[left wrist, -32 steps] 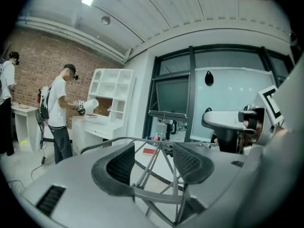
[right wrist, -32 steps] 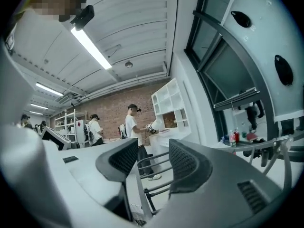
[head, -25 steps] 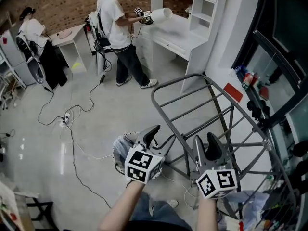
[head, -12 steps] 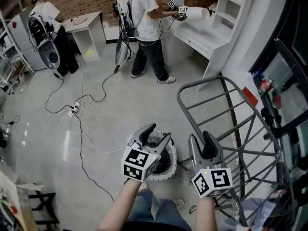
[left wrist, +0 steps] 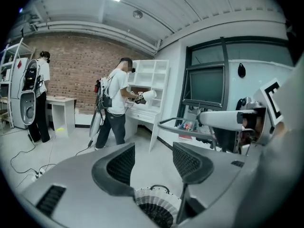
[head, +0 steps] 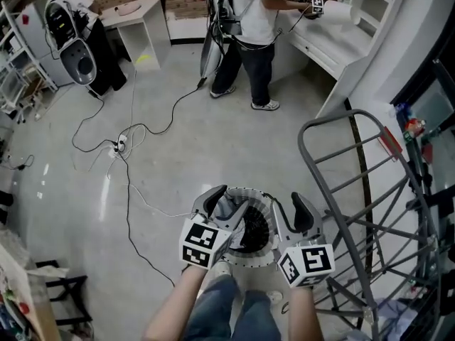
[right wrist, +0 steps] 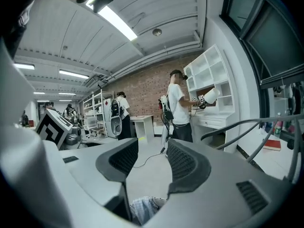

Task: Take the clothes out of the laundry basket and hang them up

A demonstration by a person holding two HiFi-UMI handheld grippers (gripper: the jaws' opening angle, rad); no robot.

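Both tools hang close together over the laundry basket (head: pixel 249 190), a round white ribbed tub with a dark inside that stands on the grey floor (head: pixel 178 162) right in front of the person's feet. The left hand-held gripper (head: pixel 226 203) points slightly downward above the basket's left rim, and in its own view its jaws stand spread with nothing between them; the basket's ribbed rim and small handle show below and beyond the gap. The right hand-held gripper (head: pixel 290 215) sits just beside the basket's right rim, its jaws likewise spread and empty, with only floor seen through the gap. A pale blue checked cloth (right wrist: pixel 142 209) lies in the basket, showing at the bottom of the right gripper view just under the jaws and not touched by either pad. To the right of the basket, near it, stands the grey metal drying rack (head: pixel 341 117), its tubular frame and crossbars running along the right side of the scene with nothing hanging on the bars that show. A black cable (head: pixel 128 144) snakes across the floor to the far left of the basket. Far off, another person (head: pixel 252 20) in a white top and dark trousers stands at a white table (head: pixel 334 45) with shelves above it, against a brick wall.
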